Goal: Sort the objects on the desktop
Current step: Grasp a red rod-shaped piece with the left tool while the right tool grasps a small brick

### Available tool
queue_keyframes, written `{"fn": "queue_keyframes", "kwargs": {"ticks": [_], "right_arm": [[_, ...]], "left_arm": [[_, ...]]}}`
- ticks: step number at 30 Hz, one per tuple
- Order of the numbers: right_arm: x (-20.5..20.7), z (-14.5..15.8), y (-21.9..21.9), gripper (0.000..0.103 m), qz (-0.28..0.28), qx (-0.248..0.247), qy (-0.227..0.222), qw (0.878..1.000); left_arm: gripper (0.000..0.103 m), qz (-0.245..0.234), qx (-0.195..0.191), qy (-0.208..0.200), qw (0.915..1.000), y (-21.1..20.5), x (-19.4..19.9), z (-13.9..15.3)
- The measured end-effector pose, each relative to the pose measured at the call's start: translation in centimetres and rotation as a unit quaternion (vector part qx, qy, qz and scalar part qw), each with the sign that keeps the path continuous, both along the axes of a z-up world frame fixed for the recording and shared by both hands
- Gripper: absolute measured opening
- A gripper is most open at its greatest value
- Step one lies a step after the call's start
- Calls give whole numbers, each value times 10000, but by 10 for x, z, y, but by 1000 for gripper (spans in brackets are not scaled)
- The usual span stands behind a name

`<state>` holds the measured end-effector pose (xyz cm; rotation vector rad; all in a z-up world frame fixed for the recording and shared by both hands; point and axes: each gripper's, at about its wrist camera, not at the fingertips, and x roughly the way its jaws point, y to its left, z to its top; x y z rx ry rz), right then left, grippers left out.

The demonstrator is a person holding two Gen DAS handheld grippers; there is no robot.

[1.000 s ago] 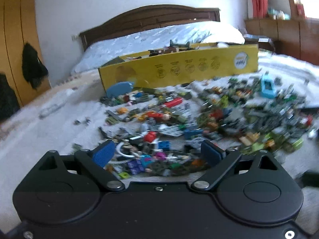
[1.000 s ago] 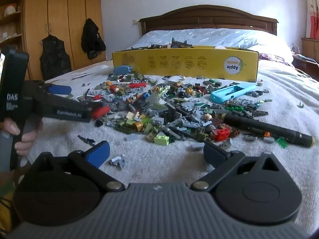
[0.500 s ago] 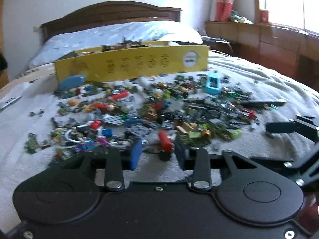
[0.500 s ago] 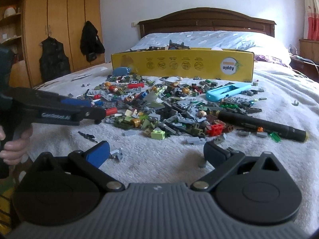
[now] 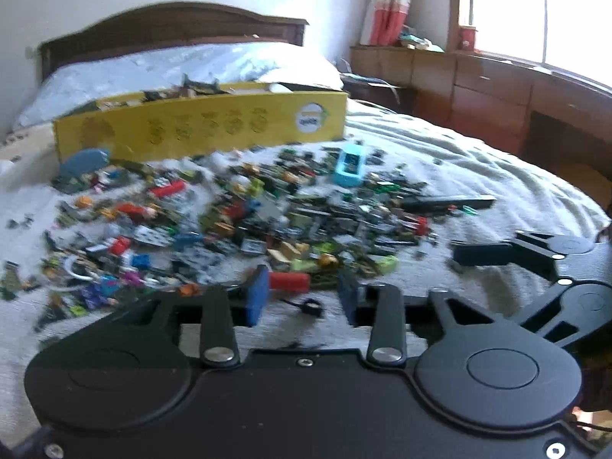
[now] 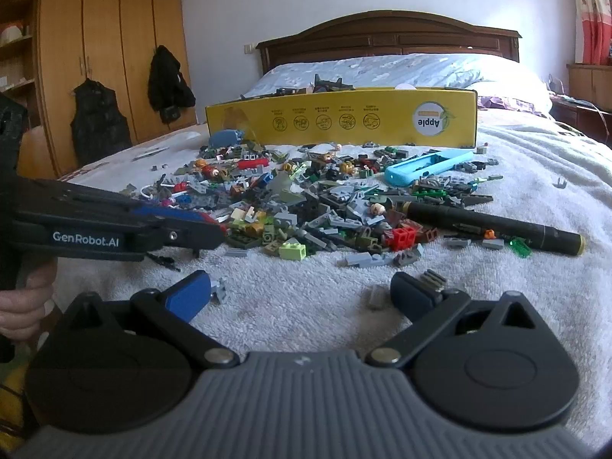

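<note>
Scattered across the bed [image 6: 535, 176]: a heap of building bricks [image 6: 306, 206]. Behind the heap, a long cardboard box [image 6: 344, 118] standing crosswise, with more pieces inside it; behind the box, pillows [image 6: 382, 69], then the headboard [image 6: 386, 34]. At the heap's right rear, just before the box, a long open case [image 6: 424, 166]. At the heap's right front edge, a marker pen [image 6: 493, 222] lying among the bricks. Left of the heap, the left tool [image 6: 214, 229], reaching in from the side. Near the front, on bare blanket, the right tool [image 6: 300, 292], with a few stray bricks beside its fingers [image 6: 191, 294]. Left of the bed, a wardrobe [image 6: 107, 57] with garments hung on it.
</note>
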<state>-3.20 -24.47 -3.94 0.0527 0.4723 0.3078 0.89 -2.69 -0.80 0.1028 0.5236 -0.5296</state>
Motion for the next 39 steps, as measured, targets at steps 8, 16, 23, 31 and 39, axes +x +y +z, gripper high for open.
{"fn": "queue_keyframes", "kwargs": {"ticks": [8, 16, 23, 31, 39], "right_arm": [[0, -1, 0, 103, -6, 9, -7, 10000], [-1, -1, 0, 103, -43, 36, -41, 10000], [-7, 3, 6, 96, -91, 114, -224, 9996], [3, 3, 32, 47, -4, -294, -208, 9994], [8, 2, 34, 30, -179, -340, -259, 9989]], "left_arm": [[47, 188, 184, 10, 9997, -1, 19, -14], [43, 175, 339, -188, 9991, -13, 15, -19], [35, 349, 229, -194, 9989, 0, 12, -14], [35, 539, 37, -138, 9984, 15, 13, -11], [35, 545, -32, -105, 9985, 17, 12, -12]]}}
